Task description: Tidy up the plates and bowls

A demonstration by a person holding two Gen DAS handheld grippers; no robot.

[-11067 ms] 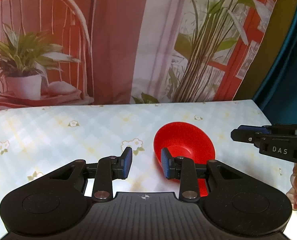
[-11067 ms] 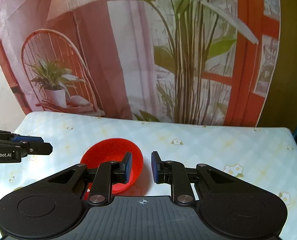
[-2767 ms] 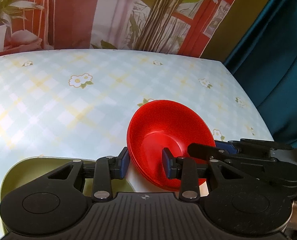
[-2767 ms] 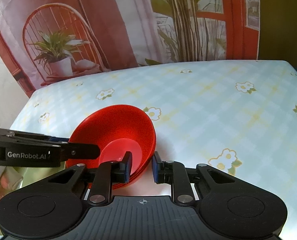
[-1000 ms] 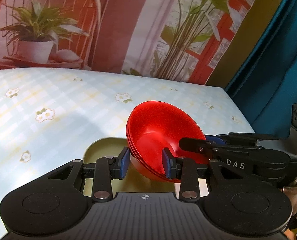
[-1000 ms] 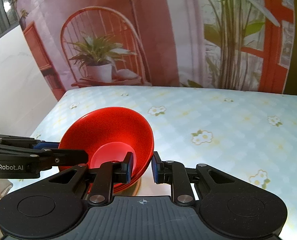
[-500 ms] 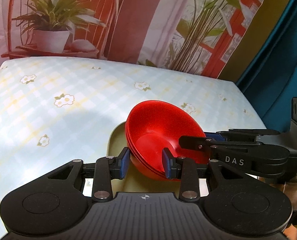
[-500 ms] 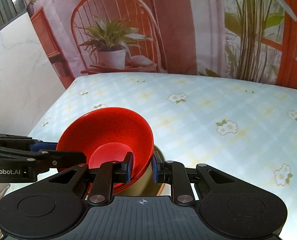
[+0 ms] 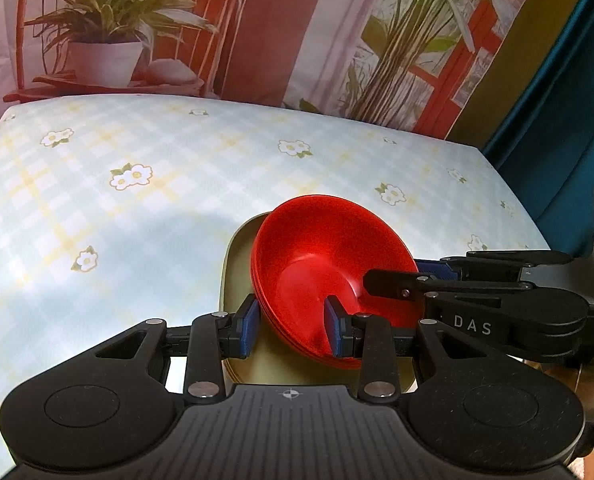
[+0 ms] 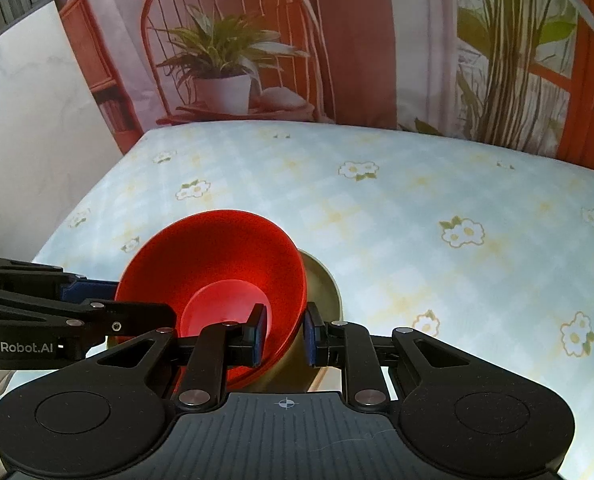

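Observation:
A stack of red bowls [image 9: 329, 256] is held between both grippers, just above an olive-green plate [image 9: 237, 264]. My left gripper [image 9: 293, 324] is shut on the stack's near left rim. My right gripper [image 10: 283, 332] is shut on the stack's right rim; it shows in the left wrist view [image 9: 393, 280] coming in from the right. In the right wrist view the red bowls [image 10: 217, 268] cover most of the green plate [image 10: 325, 284], and the left gripper [image 10: 105, 300] comes in from the left. Whether the bowls touch the plate is hidden.
The table [image 9: 157, 184] wears a light blue checked cloth with small flowers. A printed backdrop [image 9: 257, 28] of plants and a red chair hangs behind it. A teal curtain [image 9: 569, 92] hangs at the right, a white wall [image 10: 29, 128] stands at the left.
Both grippers have carried the red bowls over the green plate and lowered them. The plate now sits directly under the stack. Both grips are unchanged.

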